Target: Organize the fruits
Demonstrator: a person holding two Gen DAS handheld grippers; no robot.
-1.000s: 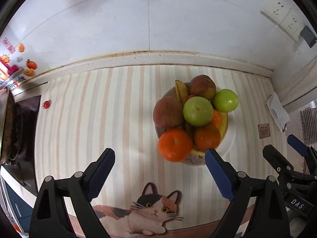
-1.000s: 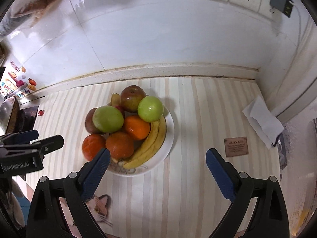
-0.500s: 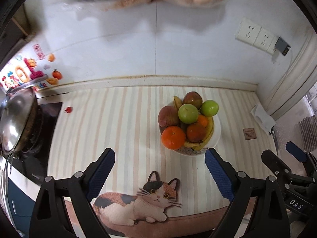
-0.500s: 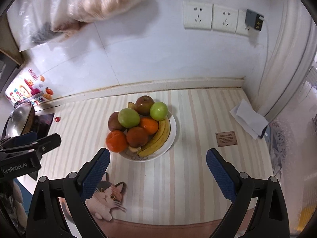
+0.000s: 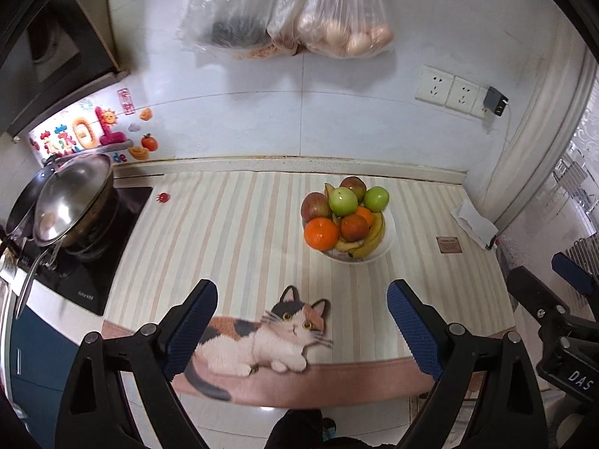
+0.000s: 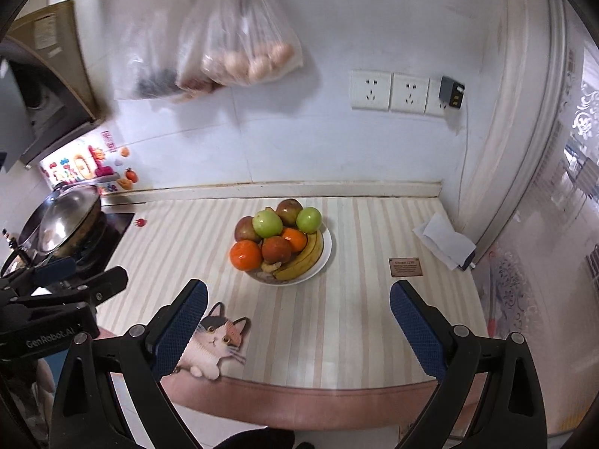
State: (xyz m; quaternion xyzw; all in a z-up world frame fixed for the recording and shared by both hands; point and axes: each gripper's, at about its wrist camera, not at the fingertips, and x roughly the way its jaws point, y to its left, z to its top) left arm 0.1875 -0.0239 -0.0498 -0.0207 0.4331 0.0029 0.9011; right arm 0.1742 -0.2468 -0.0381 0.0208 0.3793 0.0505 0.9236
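A white plate (image 5: 390, 226) (image 6: 328, 249) stands on the striped counter mat, piled with fruit: an orange (image 5: 321, 232) (image 6: 245, 254) at its front left, two green apples (image 5: 343, 201) (image 6: 267, 224), red apples (image 5: 315, 206), and bananas (image 5: 368, 241) (image 6: 303, 258) along its right side. My left gripper (image 5: 301, 295) hangs open and empty above the mat's front edge, well back from the plate. My right gripper (image 6: 298, 292) is likewise open, empty and apart from the plate. Each gripper shows at the edge of the other's view.
A lidded wok (image 5: 71, 202) sits on a black hob at the left. Plastic bags (image 5: 292, 18) hang on the wall above the counter. Folded white paper (image 5: 473, 220) and a small brown card (image 5: 448, 244) lie right of the plate. A cat picture (image 5: 269, 333) marks the mat's front edge.
Both grippers have drawn back and upward from the plate, still open. The plate looks smaller, and the counter's front edge, the wok and the hanging bags have come into view.
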